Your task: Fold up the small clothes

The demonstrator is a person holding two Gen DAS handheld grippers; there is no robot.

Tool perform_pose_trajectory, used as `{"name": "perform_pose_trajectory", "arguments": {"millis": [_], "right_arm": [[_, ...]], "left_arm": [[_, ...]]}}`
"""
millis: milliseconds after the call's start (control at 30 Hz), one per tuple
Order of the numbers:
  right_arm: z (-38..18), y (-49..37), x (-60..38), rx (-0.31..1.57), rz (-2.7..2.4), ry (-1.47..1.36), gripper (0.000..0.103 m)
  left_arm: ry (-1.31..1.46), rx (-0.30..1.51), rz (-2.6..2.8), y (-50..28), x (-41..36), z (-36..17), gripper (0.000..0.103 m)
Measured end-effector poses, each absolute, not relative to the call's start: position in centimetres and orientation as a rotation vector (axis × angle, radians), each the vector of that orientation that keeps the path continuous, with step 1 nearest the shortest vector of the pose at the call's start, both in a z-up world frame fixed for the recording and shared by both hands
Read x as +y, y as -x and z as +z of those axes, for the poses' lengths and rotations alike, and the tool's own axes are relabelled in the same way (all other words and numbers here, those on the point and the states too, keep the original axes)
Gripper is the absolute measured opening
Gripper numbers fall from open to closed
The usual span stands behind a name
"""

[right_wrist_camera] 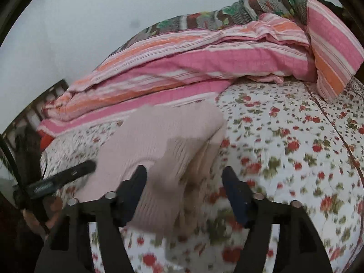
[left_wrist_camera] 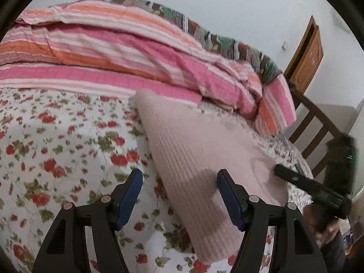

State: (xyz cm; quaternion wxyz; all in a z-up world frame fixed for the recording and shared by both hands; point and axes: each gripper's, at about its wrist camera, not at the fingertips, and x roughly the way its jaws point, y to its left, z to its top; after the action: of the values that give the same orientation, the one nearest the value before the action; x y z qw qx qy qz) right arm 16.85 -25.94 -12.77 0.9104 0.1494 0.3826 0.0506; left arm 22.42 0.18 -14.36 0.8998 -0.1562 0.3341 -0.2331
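- Left wrist view: left gripper (left_wrist_camera: 179, 179) held low over the bed, pointing toward the far wall. Jaws spread wide, nothing between them. Black arms, blue pads on the inner faces.
- Its right finger sits over the near left part of the pink garment (left_wrist_camera: 200, 150); its left finger is over bare floral sheet (left_wrist_camera: 56, 141). Contact with the cloth cannot be told; the frame is blurred.
- Pink garment: pale, ribbed knit, lying flat on the sheet as a long folded strip, narrow at the far end, wider toward the camera.
- Right gripper (left_wrist_camera: 282, 173) enters from the right edge, black, its tip at the garment's right edge. From here, whether it is spread or closed cannot be told.
- Striped quilt (left_wrist_camera: 127, 52), pink, orange and white, bunched along the far side of the bed. Wooden door (left_wrist_camera: 307, 54) and a dark wooden bed frame (left_wrist_camera: 311, 122) at right.
- Right wrist view: right gripper (right_wrist_camera: 184, 177) low over the bed, jaws wide apart, holding nothing. Left finger over the garment, right finger over the sheet.
- Pink garment (right_wrist_camera: 147, 136) lies left of centre, ribbed, with a thicker folded layer at its right edge.
- Left gripper (right_wrist_camera: 68, 177) reaches in from the left, black tip at the garment's left edge.
- Floral sheet (right_wrist_camera: 284, 141): white, quilted, red flowers and green leaves. Striped quilt (right_wrist_camera: 182, 68) heaped behind.
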Motion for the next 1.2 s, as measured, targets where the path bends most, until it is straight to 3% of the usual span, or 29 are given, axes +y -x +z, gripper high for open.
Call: {"name": "perform_pose_trajectory", "arguments": {"millis": [233, 500, 633, 700, 1000, 1200], "right_arm": [[-17.7, -21.8, -28.1, 0.943, 0.18, -0.606, 0.083], [-19.0, -24.6, -27.8, 0.985, 0.227, -0.583, 0.084], [-18.6, -25.0, -27.6, 0.983, 0.298, -0.594, 0.048], [-17.9, -24.6, -27.8, 0.963, 0.309, -0.609, 0.041], [-6.4, -21.6, -22.4, 0.775, 0.239, -0.401, 0.036], [-2.9, -22.4, -17.5, 0.78, 0.161, -0.31, 0.034]], "left_arm": [[0.377, 0.656, -0.473, -23.1, 2.4, -13.9, 0.066], [0.405, 0.655, -0.461, -23.2, 4.4, -14.0, 0.066], [0.42, 0.643, -0.461, -22.9, 5.2, -13.7, 0.066], [0.429, 0.636, -0.459, -22.7, 5.7, -13.4, 0.066], [0.451, 0.629, -0.425, -22.3, 8.2, -12.5, 0.066], [0.454, 0.587, -0.406, -21.4, 10.1, -11.4, 0.066]]}}
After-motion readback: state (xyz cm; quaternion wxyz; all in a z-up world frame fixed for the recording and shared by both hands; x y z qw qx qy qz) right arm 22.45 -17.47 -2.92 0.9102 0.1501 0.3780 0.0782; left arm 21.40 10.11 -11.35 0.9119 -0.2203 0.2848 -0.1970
